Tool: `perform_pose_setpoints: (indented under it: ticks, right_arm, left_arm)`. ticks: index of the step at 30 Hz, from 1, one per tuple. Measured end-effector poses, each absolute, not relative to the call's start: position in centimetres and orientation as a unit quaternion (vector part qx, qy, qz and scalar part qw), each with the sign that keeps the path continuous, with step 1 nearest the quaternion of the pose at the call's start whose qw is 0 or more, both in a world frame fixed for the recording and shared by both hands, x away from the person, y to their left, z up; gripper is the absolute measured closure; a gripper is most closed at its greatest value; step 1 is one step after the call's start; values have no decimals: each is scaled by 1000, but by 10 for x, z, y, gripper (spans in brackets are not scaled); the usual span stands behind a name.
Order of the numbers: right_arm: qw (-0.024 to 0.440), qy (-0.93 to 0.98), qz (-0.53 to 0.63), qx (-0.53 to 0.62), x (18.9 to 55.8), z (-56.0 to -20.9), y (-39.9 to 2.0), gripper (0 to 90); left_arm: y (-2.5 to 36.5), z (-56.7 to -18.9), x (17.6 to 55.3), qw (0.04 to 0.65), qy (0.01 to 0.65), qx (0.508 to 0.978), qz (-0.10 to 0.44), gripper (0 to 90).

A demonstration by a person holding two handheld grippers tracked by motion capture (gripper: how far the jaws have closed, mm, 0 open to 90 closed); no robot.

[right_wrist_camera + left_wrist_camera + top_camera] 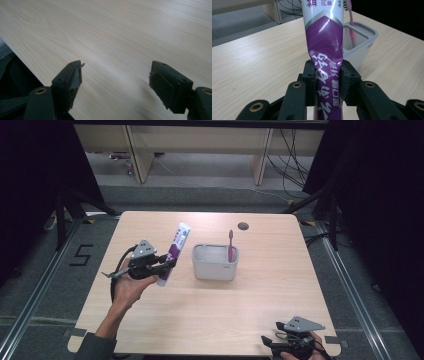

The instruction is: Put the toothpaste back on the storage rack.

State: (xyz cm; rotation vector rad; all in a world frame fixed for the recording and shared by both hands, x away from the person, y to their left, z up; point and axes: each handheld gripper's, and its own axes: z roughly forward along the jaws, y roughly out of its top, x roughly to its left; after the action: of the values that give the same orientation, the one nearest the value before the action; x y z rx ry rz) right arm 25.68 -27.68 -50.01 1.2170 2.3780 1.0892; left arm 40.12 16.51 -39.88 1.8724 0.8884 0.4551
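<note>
Left tongs (pixel 167 264): clamped on the lower, purple part of a toothpaste tube (pixel 172 253); in the left gripper view the pads (pixel 310 75) pinch the tube (pixel 325 50) from both sides and the foil creases between them. Tube is held clear of the surface (pixel 210 315), toward the left edge, about halfway between near and far edges.

Tube's long axis: tilted, near upright. White end up and leaning toward the far edge, purple end down toward the person.

Grey holder (pixel 215 262) sits mid-surface, just to the right of the tube, apart from it. A pink toothbrush (pixel 230 246) stands upright in the holder's right side; the left part of the opening looks free. Judgement: the tube is probably bound for that free part, so the move would be sideways to the right, then down with the axis brought more upright. The left hand (pixel 131 285) is by far the nearer.

Right tongs (pixel 270 342): jaws apart, nothing between them, resting at the near right corner close to the edge.

Room: bare wood all round the holder. Main risk, as I judge it, is knocking the toothbrush or catching the holder's rim.
</note>
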Motion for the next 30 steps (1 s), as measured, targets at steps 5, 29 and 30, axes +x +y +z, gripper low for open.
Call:
perform_pose_setpoints:
  ticks: [5,29,30]
  right_arm:
    - [129,818,374,418,257,-500,-277,267]
    - [124,816,380,417,257,-500,-277,267]
    - [117,815,380,421,257,-500,-276,267]
  left_arm:
    - [146,-392,409,505,360,759,199,692]
    - [94,-375,436,564,350,715,219,692]
    - [91,-375,437,566,350,714,216,692]
